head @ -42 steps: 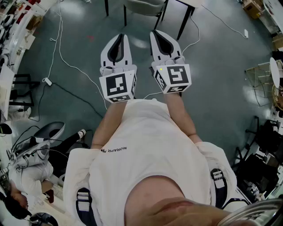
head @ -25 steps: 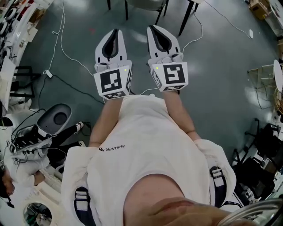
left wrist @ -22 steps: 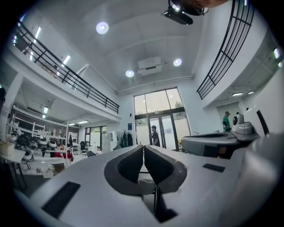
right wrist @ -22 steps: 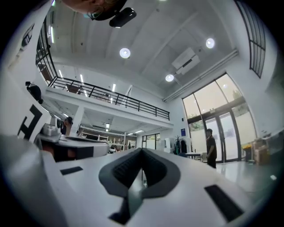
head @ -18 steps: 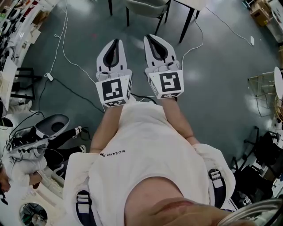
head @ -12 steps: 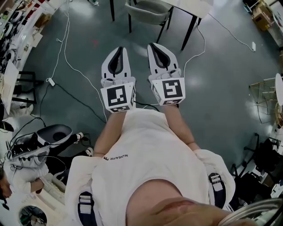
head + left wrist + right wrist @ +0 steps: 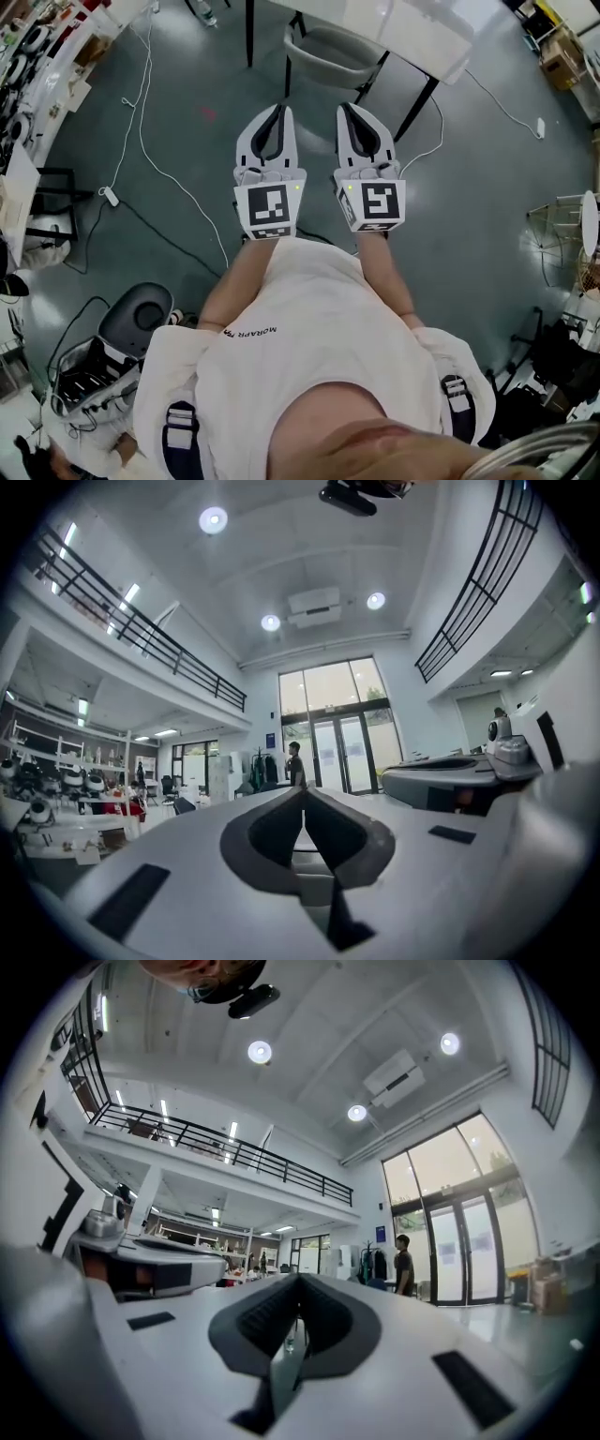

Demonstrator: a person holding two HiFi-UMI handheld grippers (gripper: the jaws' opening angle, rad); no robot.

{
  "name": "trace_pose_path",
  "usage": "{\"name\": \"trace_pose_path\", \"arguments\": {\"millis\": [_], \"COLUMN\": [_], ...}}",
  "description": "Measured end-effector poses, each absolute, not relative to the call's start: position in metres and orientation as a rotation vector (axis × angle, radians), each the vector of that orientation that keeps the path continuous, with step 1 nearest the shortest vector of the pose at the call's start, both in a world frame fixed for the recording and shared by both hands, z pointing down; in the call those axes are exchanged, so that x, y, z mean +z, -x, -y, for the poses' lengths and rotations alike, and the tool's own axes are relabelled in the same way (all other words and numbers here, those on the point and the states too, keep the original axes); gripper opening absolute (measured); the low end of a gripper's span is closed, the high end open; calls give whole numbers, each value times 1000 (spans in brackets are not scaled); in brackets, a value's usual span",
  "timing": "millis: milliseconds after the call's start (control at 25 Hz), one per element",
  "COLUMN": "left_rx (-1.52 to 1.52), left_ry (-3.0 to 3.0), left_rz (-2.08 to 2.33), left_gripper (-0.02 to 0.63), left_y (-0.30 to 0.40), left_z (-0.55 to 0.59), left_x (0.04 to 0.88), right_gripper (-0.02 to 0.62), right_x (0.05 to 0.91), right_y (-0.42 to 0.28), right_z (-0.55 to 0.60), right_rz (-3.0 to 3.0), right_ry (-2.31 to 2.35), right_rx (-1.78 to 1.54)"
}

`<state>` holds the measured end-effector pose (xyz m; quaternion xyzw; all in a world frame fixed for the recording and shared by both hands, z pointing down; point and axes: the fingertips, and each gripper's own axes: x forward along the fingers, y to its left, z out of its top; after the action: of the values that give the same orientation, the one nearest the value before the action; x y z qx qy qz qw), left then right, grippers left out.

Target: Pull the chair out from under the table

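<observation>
Head view, left tongs [image 7: 276, 110], right tongs [image 7: 350, 108], each closed and empty, chair [image 7: 330, 56] ahead under table [image 7: 412, 23]

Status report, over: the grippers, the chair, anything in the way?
Left gripper and right gripper shut, both empty. Chair tucked under the table, not touched yet. White cable lies near the table leg.

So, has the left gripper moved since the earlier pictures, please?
Yes, the left gripper has moved toward the chair under the table; the floor between them has shrunk.
</observation>
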<state>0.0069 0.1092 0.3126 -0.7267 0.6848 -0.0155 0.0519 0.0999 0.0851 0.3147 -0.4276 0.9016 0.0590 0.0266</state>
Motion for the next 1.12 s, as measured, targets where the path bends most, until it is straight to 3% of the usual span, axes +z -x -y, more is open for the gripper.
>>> {"name": "trace_pose_path", "arguments": {"millis": [640,1120], "left_rx": [-124,-177], "left_ry": [2319,2402], "left_rz": [-1953,-1949], "left_gripper": [14,14], "left_y": [108,118], "left_z": [53,96], "left_x": [320,352], "right_gripper": [14,14], "right_x": [318,353], "right_y": [31,42], "right_z": [67,114], "right_rz": [-2824,-2908], "right_ry": [1468,1509], "right_rx": [276,153]}}
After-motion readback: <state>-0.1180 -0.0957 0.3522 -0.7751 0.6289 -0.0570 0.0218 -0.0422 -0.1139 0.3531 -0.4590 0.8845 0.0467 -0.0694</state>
